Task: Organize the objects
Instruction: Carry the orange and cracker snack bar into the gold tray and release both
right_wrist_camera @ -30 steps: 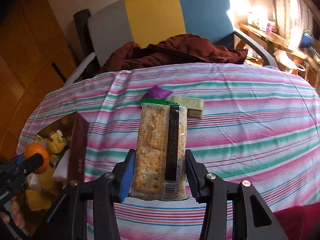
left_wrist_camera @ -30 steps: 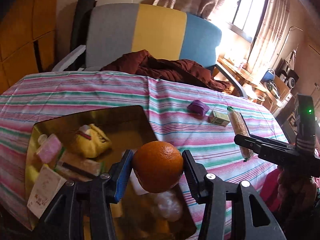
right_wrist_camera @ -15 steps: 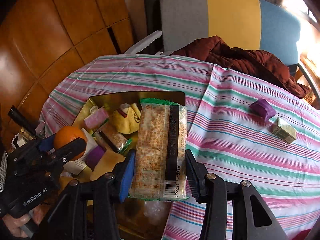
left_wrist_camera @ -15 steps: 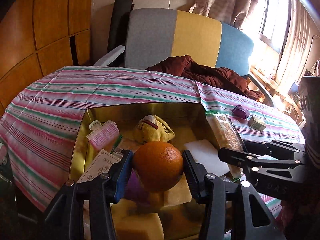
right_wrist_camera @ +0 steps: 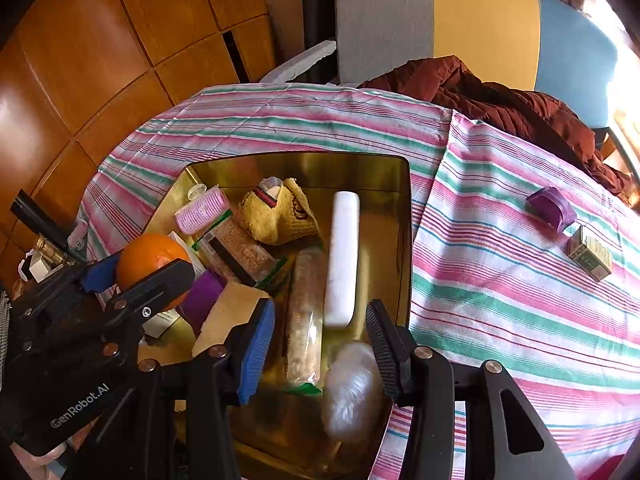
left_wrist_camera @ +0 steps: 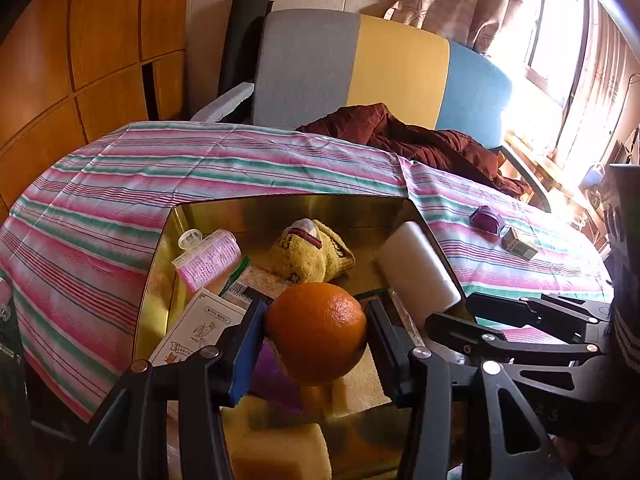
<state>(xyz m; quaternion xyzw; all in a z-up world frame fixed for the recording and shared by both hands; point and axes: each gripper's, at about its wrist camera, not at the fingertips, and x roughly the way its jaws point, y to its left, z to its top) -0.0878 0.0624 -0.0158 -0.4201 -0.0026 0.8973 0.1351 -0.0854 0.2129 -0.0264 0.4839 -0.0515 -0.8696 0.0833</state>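
Note:
My left gripper (left_wrist_camera: 316, 320) is shut on an orange (left_wrist_camera: 316, 336) and hangs over the near part of an open gold tin (left_wrist_camera: 280, 208). From the right wrist view, that left gripper (right_wrist_camera: 140, 270) and the orange (right_wrist_camera: 148, 254) sit at the tin's left side. My right gripper (right_wrist_camera: 320, 340) stands open above the tin (right_wrist_camera: 312, 168). Below its jaws, a blurred cracker pack (right_wrist_camera: 304, 312) lies inside the tin beside a white block (right_wrist_camera: 342, 256), touching neither pad. The left wrist view has the right gripper (left_wrist_camera: 456, 310) at the tin's right rim.
The tin also holds a pink tube (left_wrist_camera: 208, 260), a yellow knitted toy (left_wrist_camera: 308, 256), a second cracker pack (right_wrist_camera: 240, 248), a clear bag (right_wrist_camera: 352, 388) and sponges (left_wrist_camera: 280, 452). A purple piece (right_wrist_camera: 552, 206) and a small box (right_wrist_camera: 590, 254) lie on the striped cloth (right_wrist_camera: 500, 280). A chair with a maroon jacket (right_wrist_camera: 500, 96) stands behind.
Both grippers swung left until they came over the tin. The cracker pack left the right gripper's jaws and now lies in the tin. The orange stayed in the left gripper.

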